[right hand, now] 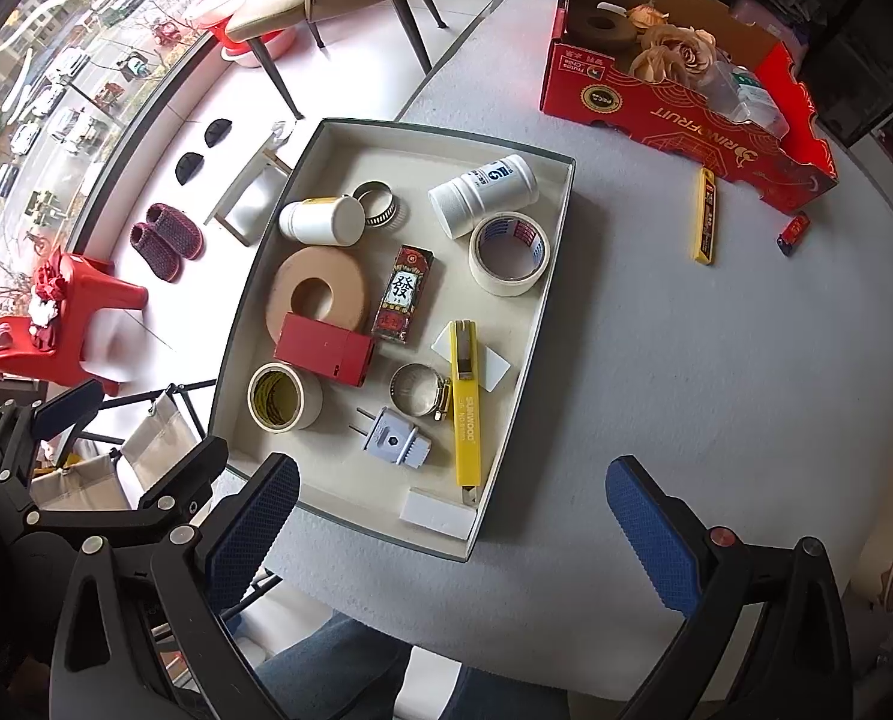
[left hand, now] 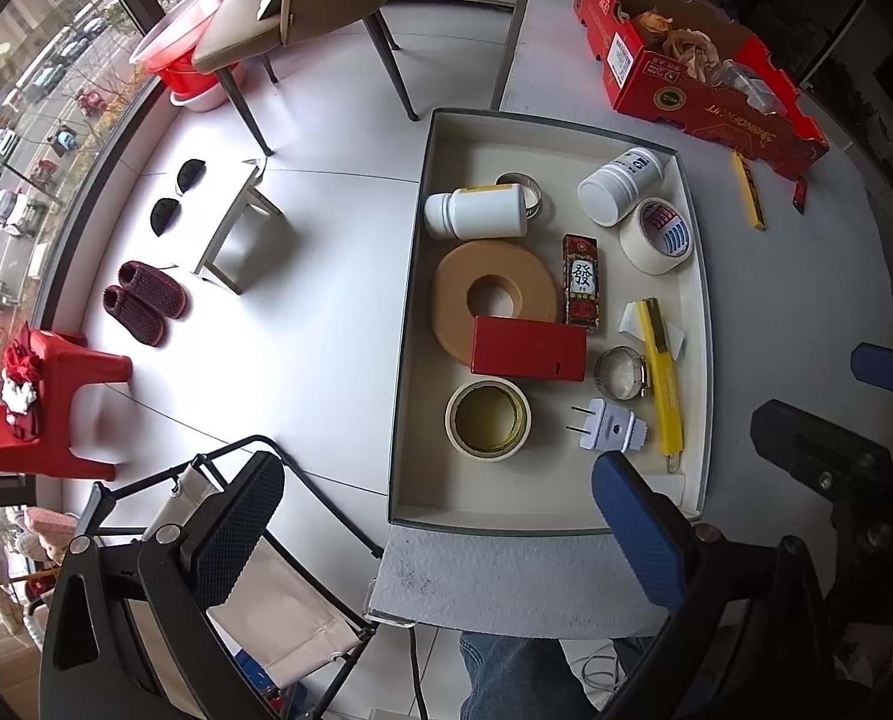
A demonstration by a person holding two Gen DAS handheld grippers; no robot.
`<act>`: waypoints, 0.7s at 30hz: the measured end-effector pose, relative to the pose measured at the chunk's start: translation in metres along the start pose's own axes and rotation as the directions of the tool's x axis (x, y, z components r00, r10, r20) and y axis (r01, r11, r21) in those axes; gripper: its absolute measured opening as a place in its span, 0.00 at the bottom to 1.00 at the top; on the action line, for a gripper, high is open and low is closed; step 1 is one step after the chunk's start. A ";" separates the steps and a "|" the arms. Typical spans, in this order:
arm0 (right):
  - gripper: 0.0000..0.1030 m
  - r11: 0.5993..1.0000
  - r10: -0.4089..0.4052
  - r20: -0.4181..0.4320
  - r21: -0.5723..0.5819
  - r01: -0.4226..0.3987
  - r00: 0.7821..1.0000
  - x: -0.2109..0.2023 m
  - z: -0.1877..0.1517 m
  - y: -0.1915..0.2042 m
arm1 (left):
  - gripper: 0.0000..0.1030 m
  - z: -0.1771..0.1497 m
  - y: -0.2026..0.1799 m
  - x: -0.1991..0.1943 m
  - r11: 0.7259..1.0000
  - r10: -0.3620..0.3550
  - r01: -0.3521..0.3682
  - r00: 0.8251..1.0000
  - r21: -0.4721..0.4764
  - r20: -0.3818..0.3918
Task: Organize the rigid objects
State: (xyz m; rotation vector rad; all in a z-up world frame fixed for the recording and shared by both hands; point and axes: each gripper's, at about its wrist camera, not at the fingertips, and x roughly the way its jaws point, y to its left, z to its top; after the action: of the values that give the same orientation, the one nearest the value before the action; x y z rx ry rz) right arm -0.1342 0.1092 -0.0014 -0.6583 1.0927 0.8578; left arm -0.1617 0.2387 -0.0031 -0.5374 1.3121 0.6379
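Grey felt covers the bench (right hand: 716, 396), both grippers' fingers (right hand: 254, 531) gape empty short of the tray (right hand: 524, 438), which overhangs the bench edge, so reaching past it for the loose yellow knife (right hand: 706, 217) could tip it floorward.

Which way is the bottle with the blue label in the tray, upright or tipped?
Tipped. The blue-label bottle lies on its side in the tray, round base facing the camera, against the tape roll.

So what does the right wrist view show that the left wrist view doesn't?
Only the right wrist view shows the brown ring inside the red fruit box. Only the left wrist view shows the red tub under the chair whole. Both show the tray, its yellow cutter, and both grippers open and empty.
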 end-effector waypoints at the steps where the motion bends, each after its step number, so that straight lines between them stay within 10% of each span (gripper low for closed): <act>1: 1.00 1.000 0.000 0.000 0.000 0.000 1.000 0.000 0.000 0.000 | 1.00 0.000 0.000 0.000 1.000 0.000 0.000 1.000 0.001 -0.001; 21: 1.00 1.000 -0.005 -0.012 -0.012 0.005 1.000 0.003 -0.003 0.009 | 1.00 -0.005 0.008 0.004 1.000 -0.015 0.015 1.000 -0.008 -0.017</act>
State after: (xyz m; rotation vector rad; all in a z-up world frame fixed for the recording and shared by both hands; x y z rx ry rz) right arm -0.1424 0.1123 -0.0058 -0.6763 1.0977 0.8576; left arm -0.1706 0.2415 -0.0080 -0.5600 1.3206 0.6275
